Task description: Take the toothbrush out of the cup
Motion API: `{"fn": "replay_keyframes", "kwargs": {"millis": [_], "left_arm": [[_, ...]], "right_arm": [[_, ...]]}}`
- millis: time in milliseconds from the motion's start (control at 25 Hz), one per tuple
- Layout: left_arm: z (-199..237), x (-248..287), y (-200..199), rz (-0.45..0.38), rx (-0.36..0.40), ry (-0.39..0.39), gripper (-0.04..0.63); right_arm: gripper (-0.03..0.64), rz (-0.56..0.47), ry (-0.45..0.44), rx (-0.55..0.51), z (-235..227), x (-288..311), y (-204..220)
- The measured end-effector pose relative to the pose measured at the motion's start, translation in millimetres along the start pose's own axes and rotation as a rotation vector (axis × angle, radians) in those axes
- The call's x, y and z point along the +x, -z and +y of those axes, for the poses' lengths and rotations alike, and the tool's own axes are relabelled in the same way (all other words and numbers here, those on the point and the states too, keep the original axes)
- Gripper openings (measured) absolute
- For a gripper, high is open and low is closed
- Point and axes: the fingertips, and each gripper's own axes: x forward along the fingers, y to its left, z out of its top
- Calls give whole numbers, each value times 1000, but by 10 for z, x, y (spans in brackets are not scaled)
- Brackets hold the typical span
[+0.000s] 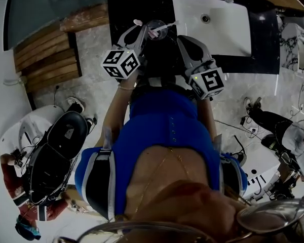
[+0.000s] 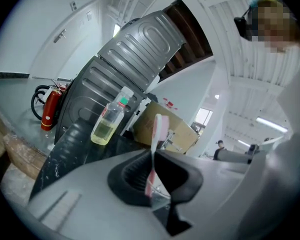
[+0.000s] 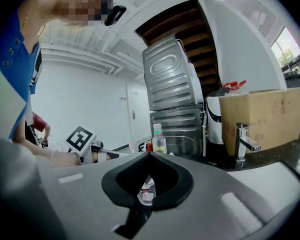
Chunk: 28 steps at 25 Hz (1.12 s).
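Over the cup point(image 1: 157, 29), which stands on the dark counter point(image 1: 122, 11) just beside the white sink point(image 1: 228, 32), the left gripper point(image 2: 154, 154) has its jaws pinched on the toothbrush point(image 2: 158, 126). It grips the handle below the bristle head, which points upward. The brush's lower end runs down towards the cup, and I cannot tell whether it has cleared the rim. The right gripper point(image 3: 149, 156) is fully closed at the cup's other side, with the cup showing beneath its jaws. Whether it nips the rim is unclear.

To lift well, I judge the left gripper should draw straight up along the handle's own line, without twisting, until the tip is above the rim. The right gripper should steady the cup against tipping. The hold is narrow and the handle looks slick, so a slow pull suits it.

The brush is slim, smooth plastic, pink and white. The cup is clear, thin-walled and glossy, probably light. The counter is dark and polished, the sink smooth and squared. Beyond the cup stand a clear bottle point(image 2: 109, 125) of yellow liquid and a cardboard box point(image 2: 180, 129).
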Motion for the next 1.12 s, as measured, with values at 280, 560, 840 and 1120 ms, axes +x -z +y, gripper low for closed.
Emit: {"fn": "replay_keyframes", "kwargs": {"millis": [280, 560, 840, 1120], "left_arm": [[-148, -132, -198, -48, 95, -6, 14], [-342, -333, -447, -122, 154, -9, 14], [-483, -618, -677, -192, 171, -23, 14], [-596, -891, -834, -244, 160, -18, 14]], "right_arm": [[3, -18, -7, -2, 43, -64, -7], [3, -33, -29, -5, 103, -127, -21], [3, -35, -49, -4, 173, -164, -17], [3, -26, -60, -7, 196, -163, 12]]}}
